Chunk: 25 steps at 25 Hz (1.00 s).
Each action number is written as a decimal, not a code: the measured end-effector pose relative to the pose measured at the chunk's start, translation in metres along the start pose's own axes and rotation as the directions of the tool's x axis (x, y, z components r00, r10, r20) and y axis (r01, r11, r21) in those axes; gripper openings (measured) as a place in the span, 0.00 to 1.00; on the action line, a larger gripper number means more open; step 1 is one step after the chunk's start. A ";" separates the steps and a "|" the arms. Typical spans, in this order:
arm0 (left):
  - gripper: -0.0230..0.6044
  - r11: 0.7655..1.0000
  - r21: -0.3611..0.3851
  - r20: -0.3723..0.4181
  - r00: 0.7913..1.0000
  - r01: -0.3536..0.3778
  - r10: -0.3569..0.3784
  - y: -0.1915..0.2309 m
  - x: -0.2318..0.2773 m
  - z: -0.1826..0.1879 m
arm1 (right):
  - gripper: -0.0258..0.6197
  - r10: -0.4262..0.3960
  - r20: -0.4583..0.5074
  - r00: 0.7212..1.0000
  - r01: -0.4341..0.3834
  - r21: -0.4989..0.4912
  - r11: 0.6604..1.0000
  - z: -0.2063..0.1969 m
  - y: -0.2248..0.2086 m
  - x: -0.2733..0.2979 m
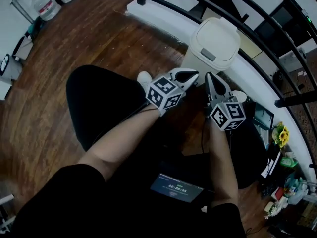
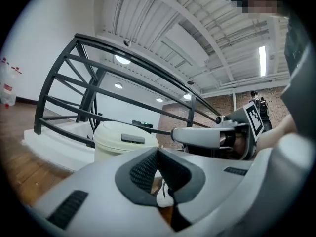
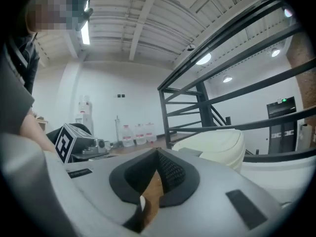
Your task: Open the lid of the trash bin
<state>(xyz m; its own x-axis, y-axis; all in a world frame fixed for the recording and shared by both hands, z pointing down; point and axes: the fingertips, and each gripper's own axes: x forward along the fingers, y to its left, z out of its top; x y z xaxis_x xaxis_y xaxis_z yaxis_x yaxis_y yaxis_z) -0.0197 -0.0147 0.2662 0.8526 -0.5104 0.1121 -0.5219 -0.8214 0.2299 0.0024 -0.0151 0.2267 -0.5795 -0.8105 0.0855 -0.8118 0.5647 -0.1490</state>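
Wood floor (image 1: 74, 43); bin (image 1: 198, 66) at 1 o'clock of your left gripper (image 1: 190, 75) and right gripper (image 1: 210, 77), both closed, empty. Lid (image 1: 220, 33) looks light, rigid: take its tab (image 1: 208, 54).

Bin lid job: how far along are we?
Done: nothing. The lid sits shut on the trash bin.
In hand: nothing. The left gripper and the right gripper both have their jaws together and empty, and are held short of the bin.
Left: reach the lid and lift it open.
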 end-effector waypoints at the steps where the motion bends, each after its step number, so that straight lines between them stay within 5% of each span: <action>1: 0.07 1.000 -0.005 -0.005 1.000 -0.007 0.007 0.003 0.003 -0.004 | 0.07 0.001 0.006 1.000 -0.001 0.001 1.000 -0.004 -0.002 0.002; 9: 0.07 0.999 -0.003 -0.025 0.999 -0.032 0.032 0.038 0.071 -0.035 | 0.07 0.010 -0.001 1.000 -0.010 0.031 0.999 -0.037 -0.059 0.029; 17: 0.07 0.994 -0.025 -0.199 0.975 -0.103 0.096 0.082 0.094 -0.117 | 0.07 0.042 -0.083 0.996 -0.043 -0.009 0.999 -0.087 -0.078 0.052; 25: 0.07 0.986 -0.044 -0.252 0.957 -0.160 0.144 0.104 0.105 -0.159 | 0.07 0.004 -0.111 0.994 -0.001 0.028 1.000 -0.128 -0.102 0.043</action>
<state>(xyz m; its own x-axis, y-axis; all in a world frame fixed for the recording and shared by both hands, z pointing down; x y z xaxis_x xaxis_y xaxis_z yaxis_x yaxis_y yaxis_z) 0.0195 -0.1139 0.4553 0.7471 -0.5425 0.3841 -0.6500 -0.7170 0.2517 0.0510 -0.0878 0.3713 -0.5869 -0.7861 0.1941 -0.8091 0.5605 -0.1764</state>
